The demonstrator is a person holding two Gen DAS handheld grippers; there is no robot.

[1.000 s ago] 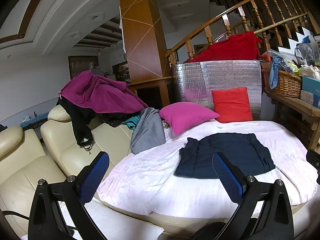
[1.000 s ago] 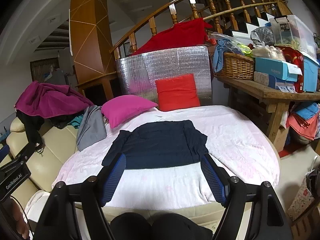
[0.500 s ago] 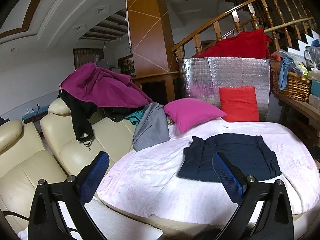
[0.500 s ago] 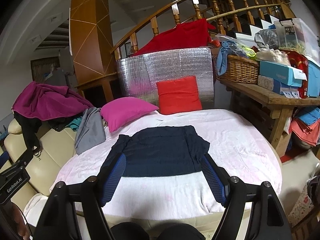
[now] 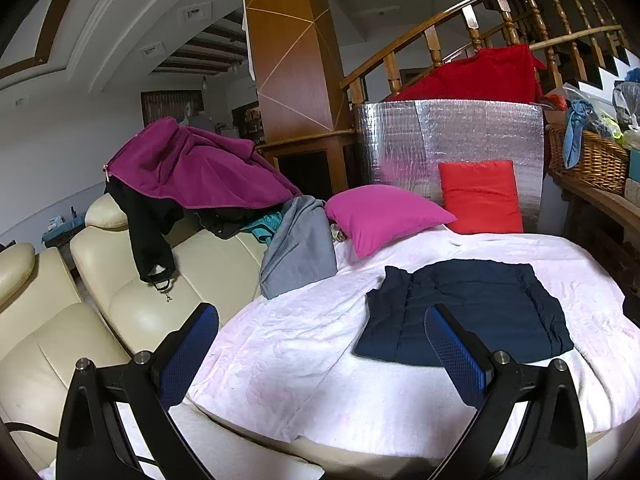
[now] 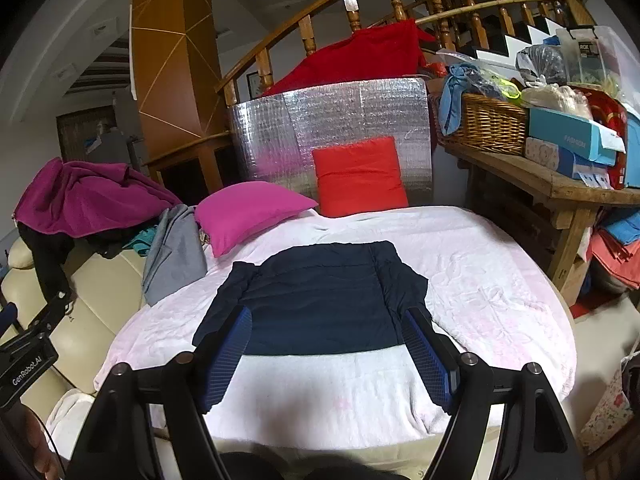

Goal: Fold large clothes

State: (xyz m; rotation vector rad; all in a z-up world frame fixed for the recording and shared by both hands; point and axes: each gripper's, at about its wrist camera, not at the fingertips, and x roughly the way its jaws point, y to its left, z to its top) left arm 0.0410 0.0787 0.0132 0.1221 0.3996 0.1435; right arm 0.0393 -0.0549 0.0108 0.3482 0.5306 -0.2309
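Observation:
A dark navy garment [image 5: 468,312] [image 6: 320,300] lies flat on the pale pink sheet [image 5: 312,360] [image 6: 480,272] of a round bed, its sleeves folded in along both sides. My left gripper [image 5: 320,332] is open and empty, hovering over the bed's near left part, short of the garment's left edge. My right gripper [image 6: 328,340] is open too, above the near hem of the garment, with nothing between its blue pads [image 6: 428,356]. The left device's body [image 6: 24,364] shows at the left edge of the right wrist view.
A cream leather sofa [image 5: 132,312] at left carries a purple jacket [image 5: 192,164], black clothing and a grey garment [image 5: 300,248]. Pink pillow [image 5: 384,216] and red pillow [image 5: 480,196] lean at the bed's back against a silver foil panel [image 6: 332,120]. A cluttered wooden bench [image 6: 560,176] stands right.
Both grippers have moved forward toward the bed; the navy garment looks larger and closer. Jaws stay at the same width and the garment has not moved.

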